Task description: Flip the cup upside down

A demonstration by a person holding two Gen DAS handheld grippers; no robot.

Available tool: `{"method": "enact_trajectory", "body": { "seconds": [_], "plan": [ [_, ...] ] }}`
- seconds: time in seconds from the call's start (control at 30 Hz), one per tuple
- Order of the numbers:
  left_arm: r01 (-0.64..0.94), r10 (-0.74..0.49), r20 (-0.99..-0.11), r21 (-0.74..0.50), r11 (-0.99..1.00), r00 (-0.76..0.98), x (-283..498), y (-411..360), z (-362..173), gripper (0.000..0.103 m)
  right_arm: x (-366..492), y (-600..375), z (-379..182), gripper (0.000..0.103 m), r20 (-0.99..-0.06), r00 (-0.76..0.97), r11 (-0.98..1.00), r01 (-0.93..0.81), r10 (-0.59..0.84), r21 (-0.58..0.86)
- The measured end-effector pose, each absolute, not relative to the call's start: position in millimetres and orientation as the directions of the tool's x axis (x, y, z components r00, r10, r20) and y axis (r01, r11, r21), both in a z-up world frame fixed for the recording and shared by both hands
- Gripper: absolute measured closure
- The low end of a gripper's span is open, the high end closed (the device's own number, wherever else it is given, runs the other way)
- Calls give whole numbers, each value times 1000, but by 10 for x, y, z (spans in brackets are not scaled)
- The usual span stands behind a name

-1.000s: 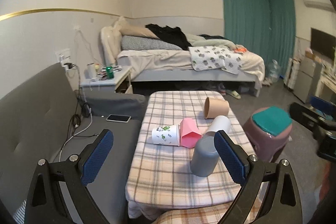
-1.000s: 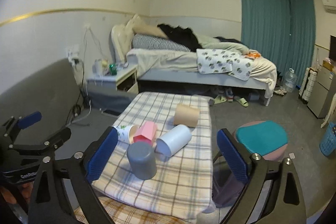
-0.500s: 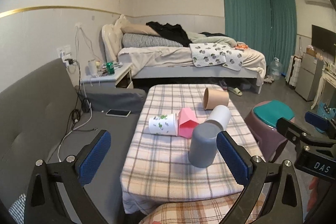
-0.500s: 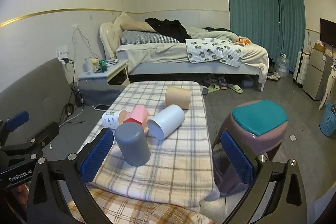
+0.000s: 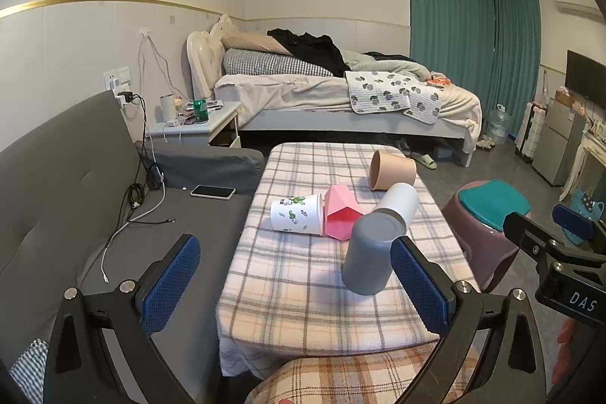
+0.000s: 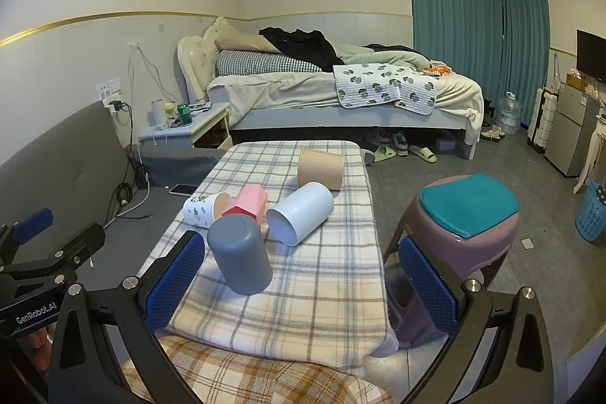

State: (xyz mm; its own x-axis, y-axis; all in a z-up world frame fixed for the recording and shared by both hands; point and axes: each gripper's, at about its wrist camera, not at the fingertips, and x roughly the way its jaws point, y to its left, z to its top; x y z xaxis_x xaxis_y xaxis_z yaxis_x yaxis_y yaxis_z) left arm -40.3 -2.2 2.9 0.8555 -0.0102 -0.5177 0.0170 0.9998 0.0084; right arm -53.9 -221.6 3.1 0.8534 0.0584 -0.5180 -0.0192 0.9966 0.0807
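While both of my grippers hang back off the near edge of the plaid-covered table [image 6: 303, 309], neither is touching any cup. My left gripper [image 5: 295, 286] has its blue pads spread wide with nothing between them, and my right gripper [image 6: 299, 279] is likewise wide apart and empty.

The grey cup [image 6: 239, 254] stands closed end up, near the near edge, so I judge it already flipped. Behind it, toward the middle of the table, four cups lie on their sides: the white cup [image 6: 301, 212], the pink cup [image 6: 246, 201], the printed cup [image 6: 204, 209], and the tan cup [image 6: 321, 167] closer to the far edge.

What matters for my next move is the white cup. Its long axis runs diagonally, open mouth toward the near edge and slightly left, closed end toward the far right corner. From the right wrist view it sits almost dead ahead between my fingers; from the left it lies off to the right [image 5: 399, 203], partly behind the grey cup. I judge the right hand better placed.
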Motion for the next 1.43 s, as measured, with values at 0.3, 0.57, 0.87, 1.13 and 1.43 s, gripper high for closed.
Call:
{"method": "enact_trajectory", "body": {
  "seconds": [0.3,0.57,0.87,1.13,1.43],
  "plan": [
    [17,-14,-518,1,1000,855,-413,-12,9,0,-520,-2219,3,0,-531,846,997,-10,47,72],
    [34,-21,-518,15,999,855,-432,-50,1,0,-524,-2221,-21,0,-535,844,998,-5,41,69],
    [32,-22,-519,11,999,854,-429,-39,-7,0,-525,-2214,-14,0,-537,842,998,-8,44,68],
    [31,-22,-520,9,999,854,-427,-35,-6,0,-526,-2211,-14,0,-538,842,998,-9,45,69],
    [16,-12,-530,3,1000,848,-431,-11,-47,0,-521,-2204,-20,0,-541,840,998,-11,47,70]
  ]
}}
